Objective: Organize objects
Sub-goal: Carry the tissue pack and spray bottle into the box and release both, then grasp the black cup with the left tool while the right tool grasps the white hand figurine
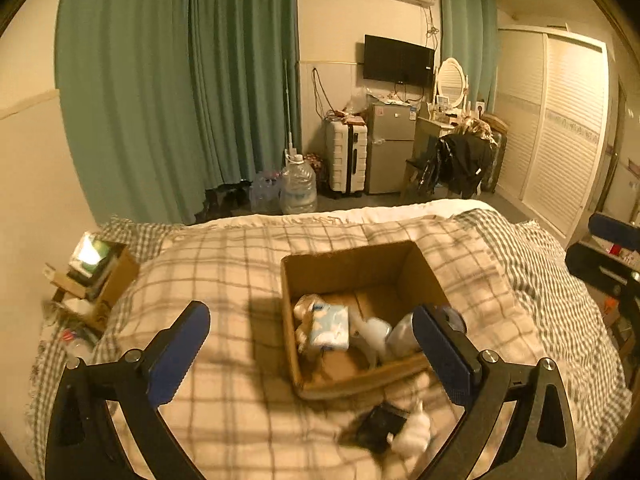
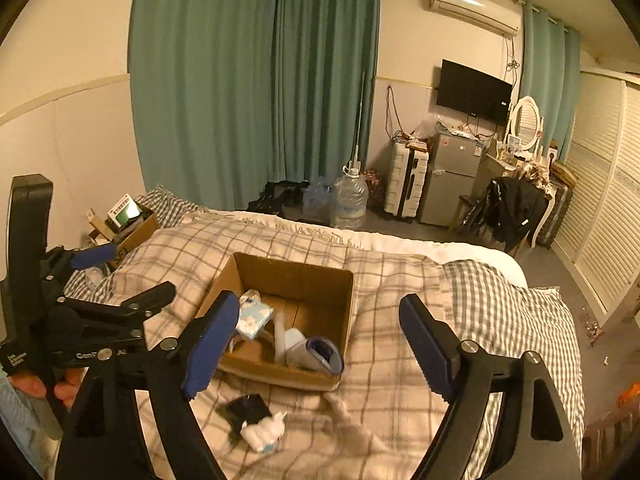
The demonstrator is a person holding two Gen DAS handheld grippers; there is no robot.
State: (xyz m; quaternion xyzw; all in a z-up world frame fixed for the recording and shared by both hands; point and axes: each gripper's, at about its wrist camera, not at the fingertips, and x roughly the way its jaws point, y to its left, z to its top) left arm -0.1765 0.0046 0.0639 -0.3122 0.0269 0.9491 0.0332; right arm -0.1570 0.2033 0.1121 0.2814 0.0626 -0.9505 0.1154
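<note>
An open cardboard box (image 1: 348, 268) (image 2: 296, 276) sits on the plaid blanket of the bed. Inside lie a blue-and-white tissue pack (image 1: 330, 326) (image 2: 254, 318), a white bottle (image 1: 374, 334) (image 2: 290, 342) and a grey rolled item (image 2: 322, 354). In front of the box lie a black pouch (image 1: 380, 424) (image 2: 244, 406) and a white crumpled item (image 1: 414, 430) (image 2: 266, 434). My left gripper (image 1: 312, 354) is open and empty above the box's near left corner. My right gripper (image 2: 320, 346) is open and empty over the box's near edge. The left gripper shows at the left in the right wrist view (image 2: 120, 280).
A second cardboard box with books (image 1: 100, 276) (image 2: 128, 220) sits at the bed's far left beside the wall. Beyond the bed are water jugs (image 1: 298, 188), a white suitcase (image 1: 346, 156), a small fridge (image 1: 390, 148) and a chair with dark clothes (image 1: 464, 162).
</note>
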